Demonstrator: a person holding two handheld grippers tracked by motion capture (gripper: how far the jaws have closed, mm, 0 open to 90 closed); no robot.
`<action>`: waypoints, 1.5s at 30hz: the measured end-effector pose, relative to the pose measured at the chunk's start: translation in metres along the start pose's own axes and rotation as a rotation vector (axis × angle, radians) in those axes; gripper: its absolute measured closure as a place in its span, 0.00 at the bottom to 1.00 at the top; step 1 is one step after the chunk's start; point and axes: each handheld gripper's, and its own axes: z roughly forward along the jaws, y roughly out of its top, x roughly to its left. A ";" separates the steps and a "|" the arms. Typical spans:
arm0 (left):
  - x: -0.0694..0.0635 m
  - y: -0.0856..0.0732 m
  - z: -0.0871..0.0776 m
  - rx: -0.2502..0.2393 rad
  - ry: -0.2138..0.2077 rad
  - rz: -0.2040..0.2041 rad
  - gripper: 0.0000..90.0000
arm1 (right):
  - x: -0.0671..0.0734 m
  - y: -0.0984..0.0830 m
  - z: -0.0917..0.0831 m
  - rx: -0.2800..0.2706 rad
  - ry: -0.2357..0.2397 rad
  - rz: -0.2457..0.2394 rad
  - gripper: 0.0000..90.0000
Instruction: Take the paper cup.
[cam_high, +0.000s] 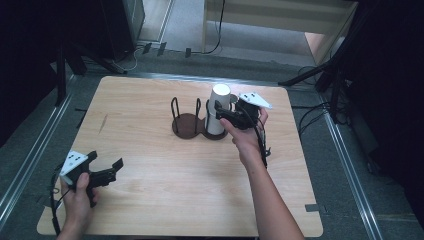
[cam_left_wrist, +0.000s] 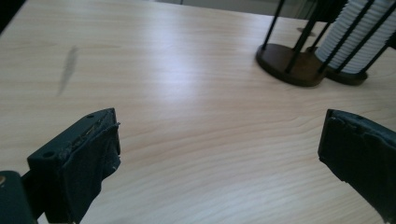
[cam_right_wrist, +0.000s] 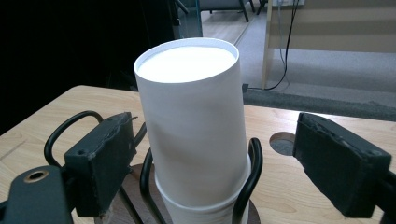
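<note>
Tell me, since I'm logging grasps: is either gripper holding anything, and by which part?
Nothing is held. The right gripper has its fingers open on either side of the white cup stack, not touching it. The left gripper is open over bare table.

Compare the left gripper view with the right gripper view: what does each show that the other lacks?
Left gripper view alone: a grey streak on the tabletop, and the ribbed side of the cup stack inside the holder's rods. Right gripper view alone: the stack's smooth top cup between open right tongs, a round hole in the table, the floor behind. Shared: the wooden table, the dark holder, white cups.
</note>
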 end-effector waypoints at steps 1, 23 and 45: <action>-0.006 0.003 0.004 -0.003 -0.010 -0.001 0.00 | 0.000 0.000 0.001 0.003 -0.001 0.003 0.14; -0.127 0.047 0.091 0.006 -0.184 0.126 0.00 | 0.001 0.006 0.005 -0.019 0.054 0.008 0.14; -0.190 0.067 0.149 -0.015 -0.232 0.174 0.07 | -0.003 0.004 0.019 0.026 0.045 0.012 0.16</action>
